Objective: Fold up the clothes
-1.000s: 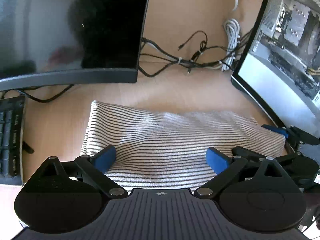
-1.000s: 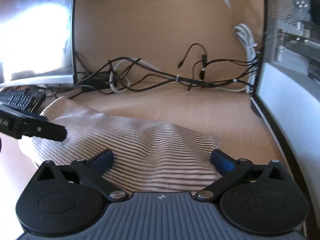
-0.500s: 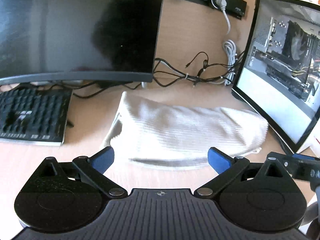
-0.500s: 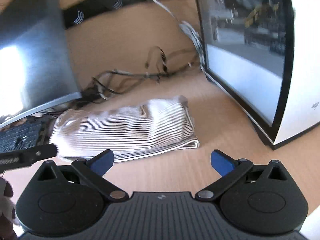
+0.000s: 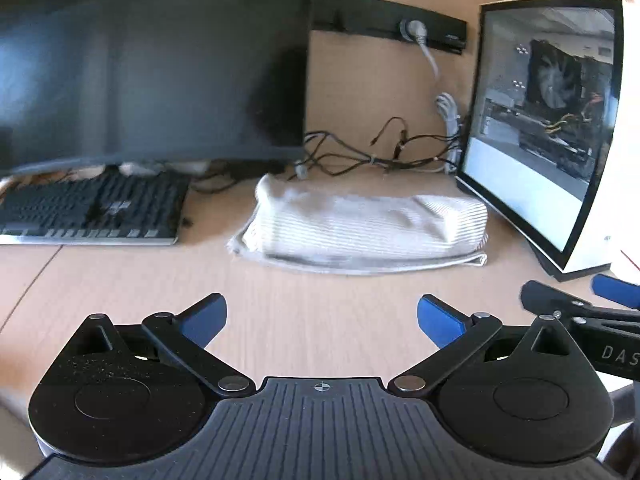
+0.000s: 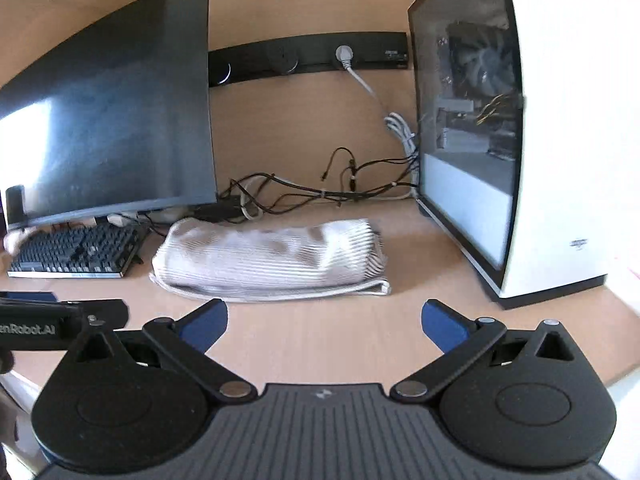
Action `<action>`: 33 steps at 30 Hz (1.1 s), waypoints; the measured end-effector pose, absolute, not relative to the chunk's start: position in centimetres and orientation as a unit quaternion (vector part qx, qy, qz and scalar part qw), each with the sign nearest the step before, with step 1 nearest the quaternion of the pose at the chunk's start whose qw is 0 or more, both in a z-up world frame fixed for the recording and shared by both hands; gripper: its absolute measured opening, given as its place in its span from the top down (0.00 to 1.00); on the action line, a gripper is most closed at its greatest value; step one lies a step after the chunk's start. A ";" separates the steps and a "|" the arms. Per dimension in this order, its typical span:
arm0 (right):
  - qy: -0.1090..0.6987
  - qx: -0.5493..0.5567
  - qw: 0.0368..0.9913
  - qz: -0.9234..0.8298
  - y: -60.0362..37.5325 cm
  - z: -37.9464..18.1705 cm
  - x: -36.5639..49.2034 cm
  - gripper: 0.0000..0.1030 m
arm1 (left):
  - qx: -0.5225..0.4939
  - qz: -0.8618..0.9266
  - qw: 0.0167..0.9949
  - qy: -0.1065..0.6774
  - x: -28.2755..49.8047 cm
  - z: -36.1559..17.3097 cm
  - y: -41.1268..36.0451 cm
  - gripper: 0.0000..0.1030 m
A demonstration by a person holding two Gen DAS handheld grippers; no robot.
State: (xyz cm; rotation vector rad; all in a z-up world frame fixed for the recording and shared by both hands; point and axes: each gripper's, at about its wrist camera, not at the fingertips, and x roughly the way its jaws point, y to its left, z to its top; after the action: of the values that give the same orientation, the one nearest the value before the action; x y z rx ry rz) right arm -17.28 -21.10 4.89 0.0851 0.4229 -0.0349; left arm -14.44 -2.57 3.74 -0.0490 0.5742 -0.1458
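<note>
The striped cloth (image 5: 366,226) is lying folded in a flat bundle on the desk (image 5: 320,320), between the keyboard (image 5: 92,210) at left and the PC case (image 5: 560,128) at right. Both the left gripper (image 5: 322,316) and the right gripper (image 6: 325,318) are sitting near of it with jaws apart, holding nothing. The cloth is looking soft, light and limp, so any grip should be taking a layered edge or corner; the right view is showing the stacked right-end folds (image 6: 378,264), which the left view is blurring.

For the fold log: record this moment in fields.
garment: striped cloth, folded, lying on the desk
left of garment: keyboard, under the monitor
right of garment: PC case
behind garment: cables
left hand-held gripper: open, empty, apart from the cloth
right hand-held gripper: open, empty, apart from the cloth
</note>
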 end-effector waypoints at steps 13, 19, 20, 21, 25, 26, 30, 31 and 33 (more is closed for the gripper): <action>0.206 0.025 0.978 0.020 -20.5 6.1 -22.0 0.00 | -0.016 -0.031 0.961 0.273 -20.1 5.1 -3.4 0.00; 0.207 0.021 0.978 0.025 -20.2 6.1 -22.7 0.00 | -0.003 -0.017 0.962 0.274 -21.6 5.4 -3.8 0.00; 0.207 0.020 0.978 0.025 -20.2 6.2 -22.8 0.00 | 0.000 -0.013 0.961 0.276 -21.7 5.4 -3.9 0.00; 0.206 0.019 0.978 0.025 -20.2 6.2 -22.9 0.00 | 0.003 -0.007 0.959 0.282 -21.7 5.4 -4.0 0.00; 0.207 0.020 0.978 0.021 -20.5 6.1 -23.0 0.00 | -0.003 -0.018 0.958 0.287 -22.0 5.2 -4.1 0.00; 0.208 0.020 0.978 0.021 -20.6 6.0 -23.1 0.00 | -0.005 -0.023 0.958 0.285 -22.1 5.3 -4.1 0.00; 0.212 0.022 0.977 0.021 -21.0 5.8 -23.0 0.00 | -0.005 -0.029 0.959 0.283 -22.2 5.4 -4.5 0.00; 0.212 0.023 0.977 0.021 -21.2 5.7 -23.0 0.00 | -0.006 -0.030 0.959 0.283 -22.2 5.4 -4.6 0.00; 0.210 0.025 0.977 0.020 -21.5 5.7 -23.0 0.00 | -0.008 -0.031 0.958 0.284 -22.1 5.5 -4.8 0.00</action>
State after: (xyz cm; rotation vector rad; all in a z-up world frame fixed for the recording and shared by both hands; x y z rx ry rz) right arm -23.04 -21.46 5.73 0.0495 0.4229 0.0402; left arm -22.07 -4.76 5.46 -0.0161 0.5755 -0.0638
